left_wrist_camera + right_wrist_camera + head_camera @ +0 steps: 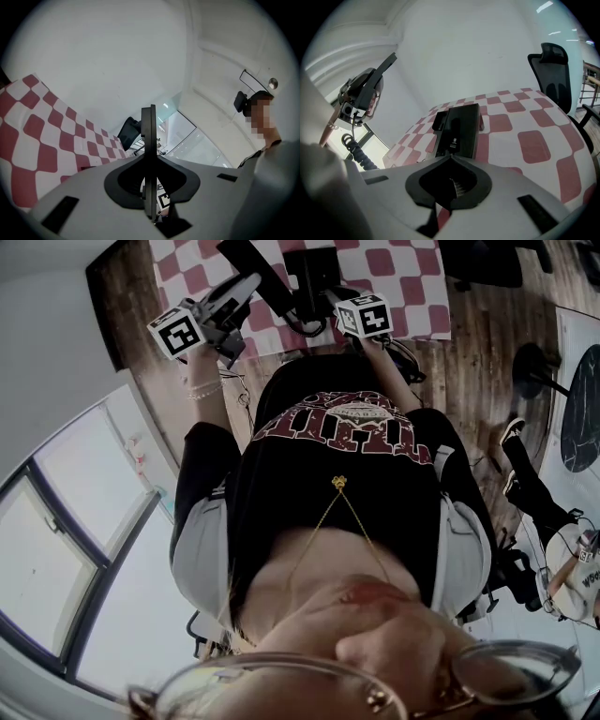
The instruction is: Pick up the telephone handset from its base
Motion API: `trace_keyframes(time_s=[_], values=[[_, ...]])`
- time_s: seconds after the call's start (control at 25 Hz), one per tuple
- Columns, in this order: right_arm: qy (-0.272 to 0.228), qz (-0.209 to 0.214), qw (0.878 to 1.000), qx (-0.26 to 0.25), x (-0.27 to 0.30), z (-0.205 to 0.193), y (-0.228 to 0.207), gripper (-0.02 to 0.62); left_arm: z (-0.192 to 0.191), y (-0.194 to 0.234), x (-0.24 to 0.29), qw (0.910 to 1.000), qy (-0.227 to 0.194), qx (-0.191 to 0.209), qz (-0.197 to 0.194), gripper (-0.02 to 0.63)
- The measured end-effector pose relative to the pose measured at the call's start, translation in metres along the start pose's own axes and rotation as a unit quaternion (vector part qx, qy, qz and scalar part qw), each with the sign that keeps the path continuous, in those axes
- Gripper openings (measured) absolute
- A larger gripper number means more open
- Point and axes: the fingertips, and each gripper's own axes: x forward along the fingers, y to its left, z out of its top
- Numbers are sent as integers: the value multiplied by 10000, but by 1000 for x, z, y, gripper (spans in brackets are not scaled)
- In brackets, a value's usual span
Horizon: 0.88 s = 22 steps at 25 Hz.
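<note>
Across the top of the head view a tabletop under a red-and-white chequered cloth (412, 287) is seen, set on a brown wooden floor (487, 352). The same cloth is seen in the left gripper view (42, 136) and in the right gripper view (534, 136). Below it, the head view is filled by the person's black printed T-shirt (347, 456). A black high-backed office chair (555, 70) is shown beyond the far edge of the tabletop.

A flat black rectangular telephone base (459, 126) lies on the cloth, directly ahead of the right gripper (451, 183). In the head view the base (314, 273) sits between the two grippers.

The left gripper (242, 289), with its grey body and marker cube, is held level above the cloth. Its fingers are clamped on the slim black telephone handset (149, 136), which is seen edge-on as a thin upright slab in the left gripper view. In the right gripper view the handset (386, 63) is seen in the air, well apart from the base, with one end sticking up past the left gripper. In the head view it shows as a black bar (253, 268) crossing that gripper's tip.

The right gripper (342, 307) is tilted down towards the base. Only its dark recess is shown in its own view, with nothing between the fingers, and whether they stand apart or together cannot be told.

A black coiled cord (356, 152) hangs below the handset, and a loop of it (305, 327) lies near the base.
</note>
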Motion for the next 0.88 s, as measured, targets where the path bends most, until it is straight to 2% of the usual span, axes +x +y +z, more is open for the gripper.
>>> trace_keyframes(time_s=[0.16, 0.32, 0.88], values=[[-12, 7, 10000, 7, 0, 1, 0, 20, 2, -5, 3, 10000, 39, 72, -46, 78], [-18, 53, 10000, 28, 1, 0, 2, 20, -5, 1, 2, 9999, 83, -73, -81, 78], [-7, 56, 10000, 44, -1, 1, 0, 20, -7, -2, 9, 9997, 208, -48, -120, 78]])
